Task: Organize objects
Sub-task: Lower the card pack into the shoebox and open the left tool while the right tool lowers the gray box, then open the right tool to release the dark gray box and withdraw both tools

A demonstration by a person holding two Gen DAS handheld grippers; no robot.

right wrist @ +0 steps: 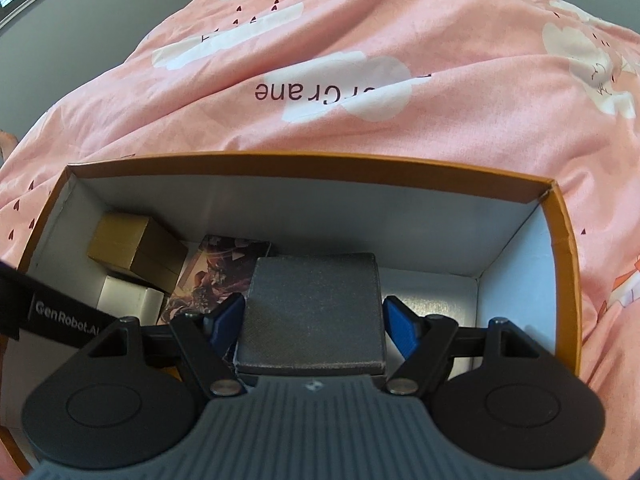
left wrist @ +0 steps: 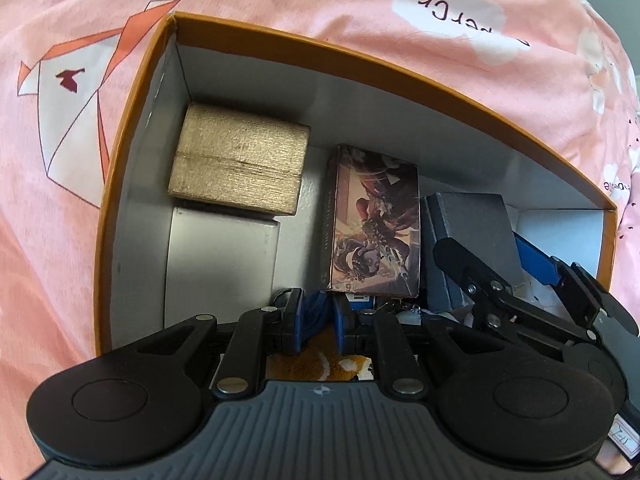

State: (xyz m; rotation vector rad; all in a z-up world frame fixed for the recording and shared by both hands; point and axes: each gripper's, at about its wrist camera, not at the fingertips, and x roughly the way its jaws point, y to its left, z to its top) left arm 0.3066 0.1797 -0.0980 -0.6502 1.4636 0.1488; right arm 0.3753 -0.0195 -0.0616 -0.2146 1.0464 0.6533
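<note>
Bracketing the dark grey square lidded box point(right wrist: 316, 308) from both flanks, right gripper point(right wrist: 314, 316) spread wide, one blue pad point(right wrist: 228, 320) against the left side, the other just beside the right side. Cannot tell whether truly clamped or only resting alongside. Sits near the middle of the orange-rimmed cardboard carton point(right wrist: 312, 166), low over its white floor and seemingly tilted in the left wrist view.

Judging by the matte, fine-textured skin: a rigid gift-style box, probably light, not slippery, not fragile. Separate lid likely, so best taken low on the two opposite side walls, below the lid seam, never by the lid alone. Flat parallel sides suit the pads well. Gentle squeeze only, to avoid denting the thin walls.

Left gripper point(left wrist: 320, 312) nearly closed at the near edge of the carton, pinching what looks like a blue braided cord point(left wrist: 316, 326); soft and limp, apt to dangle and snag.

Farther in, an illustrated rectangular card box point(left wrist: 378, 220) lying flat, just left of the grey box. Left again, a plain white box point(left wrist: 222, 256), and beyond it a gold textured box point(left wrist: 240, 160) in the far left corner.

Beyond the carton, pink printed bedsheet point(right wrist: 360, 40), soft and rumpled, poor footing for anything set down.
</note>
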